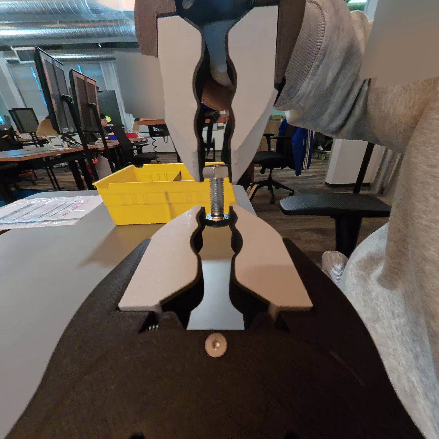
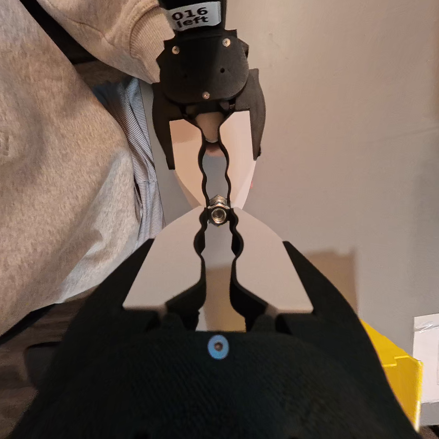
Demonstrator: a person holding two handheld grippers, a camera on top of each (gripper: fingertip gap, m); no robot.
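Observation:
In the left wrist view my left gripper [image 1: 216, 217] is shut on a hex nut [image 1: 216, 219] at its fingertips. A silver threaded bolt [image 1: 216, 197] stands upright out of the nut. My right gripper [image 1: 215, 172] comes down from above and is shut on the bolt's hex head [image 1: 212, 171]. In the right wrist view my right gripper [image 2: 217, 216] holds the bolt head [image 2: 217, 215] seen end-on. Just beyond it, the left gripper [image 2: 217, 201] pinches the nut [image 2: 217, 199]. Both grippers are held above the grey table [image 1: 47, 273].
A yellow plastic bin [image 1: 147, 197] stands on the table behind the grippers; it also shows in the right wrist view [image 2: 401, 380]. A laminated sheet [image 1: 40, 210] lies at the left. A person's grey sleeve [image 1: 332, 83] and a black chair armrest [image 1: 332, 204] are at the right.

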